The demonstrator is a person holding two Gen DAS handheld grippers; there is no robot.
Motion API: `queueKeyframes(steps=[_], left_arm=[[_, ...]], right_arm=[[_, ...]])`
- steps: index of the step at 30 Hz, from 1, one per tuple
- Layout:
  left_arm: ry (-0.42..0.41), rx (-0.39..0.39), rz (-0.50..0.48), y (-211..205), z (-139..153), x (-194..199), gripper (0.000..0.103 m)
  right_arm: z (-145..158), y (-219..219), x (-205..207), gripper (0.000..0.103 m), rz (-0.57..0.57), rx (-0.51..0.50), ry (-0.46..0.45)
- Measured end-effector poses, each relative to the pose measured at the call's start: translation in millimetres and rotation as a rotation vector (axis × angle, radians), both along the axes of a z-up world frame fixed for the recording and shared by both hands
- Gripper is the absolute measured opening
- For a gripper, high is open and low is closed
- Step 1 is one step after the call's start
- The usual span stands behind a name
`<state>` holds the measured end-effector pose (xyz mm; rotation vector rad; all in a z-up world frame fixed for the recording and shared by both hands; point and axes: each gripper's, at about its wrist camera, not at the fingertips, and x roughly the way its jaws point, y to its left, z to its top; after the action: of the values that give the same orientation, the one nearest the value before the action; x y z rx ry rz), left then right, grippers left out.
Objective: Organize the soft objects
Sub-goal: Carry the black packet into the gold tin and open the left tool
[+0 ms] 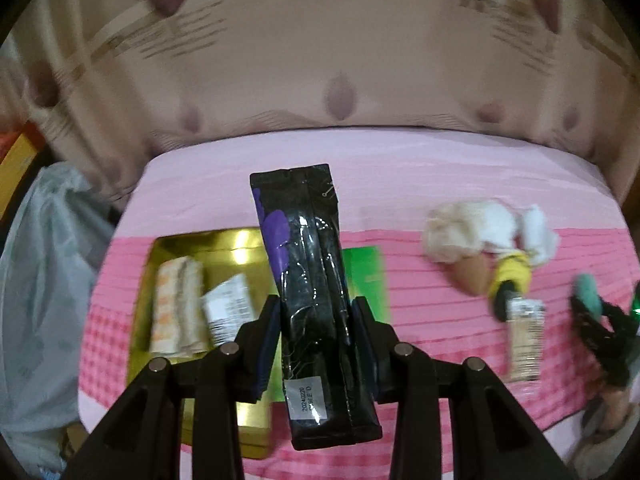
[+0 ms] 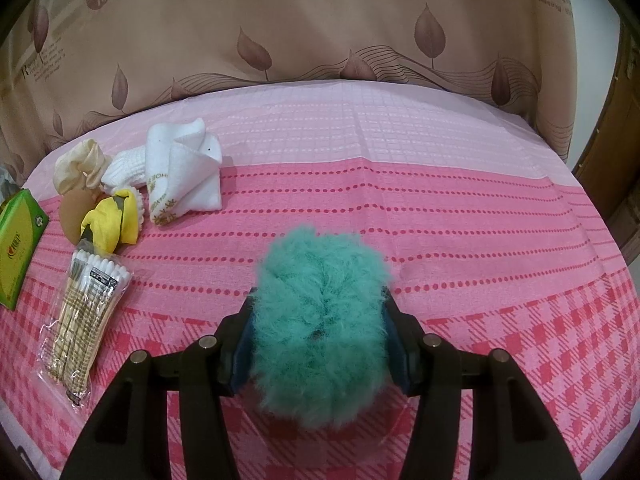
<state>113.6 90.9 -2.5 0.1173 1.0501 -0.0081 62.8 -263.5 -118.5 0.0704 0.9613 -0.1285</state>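
My left gripper (image 1: 316, 312) is shut on a long black packet with a purple patch (image 1: 310, 264), held above the pink cloth. Below and to its left lies a gold tray (image 1: 176, 248) with a folded cream cloth (image 1: 178, 304) and a white packet (image 1: 228, 304) in it. A green box (image 1: 366, 280) shows just behind the black packet. My right gripper (image 2: 320, 312) is shut on a fluffy teal ball (image 2: 320, 328). That gripper and the teal ball (image 1: 588, 292) appear at the right edge of the left wrist view.
On the pink checked cloth (image 2: 440, 208) lie a white towel (image 2: 184, 168), a cream scrunchie (image 2: 76, 164), a tan egg shape (image 2: 74, 216), a yellow item (image 2: 116, 220), a cotton swab pack (image 2: 84, 312) and the green box (image 2: 18, 248). A leaf-print curtain (image 2: 320, 20) hangs behind.
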Motion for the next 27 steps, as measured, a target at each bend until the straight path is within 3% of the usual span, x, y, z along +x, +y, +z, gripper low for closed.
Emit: queueKeyframes(steps=[8,17,27], left_arm=[[0.042,0.063,0.118,72,-24,1,0.036],[0.084,0.100,0.174,116,-58,-3,0.036],[0.111,0.130,0.153,144,-84,-6,0.036]], right_arm=[[1,-2,-3,0.052,0.001,-0.004,0.001],[1,-1,-2,0.053,0.000,-0.007,0.002],[0,-1,-2,0.053,0.000,-0.010,0.003]])
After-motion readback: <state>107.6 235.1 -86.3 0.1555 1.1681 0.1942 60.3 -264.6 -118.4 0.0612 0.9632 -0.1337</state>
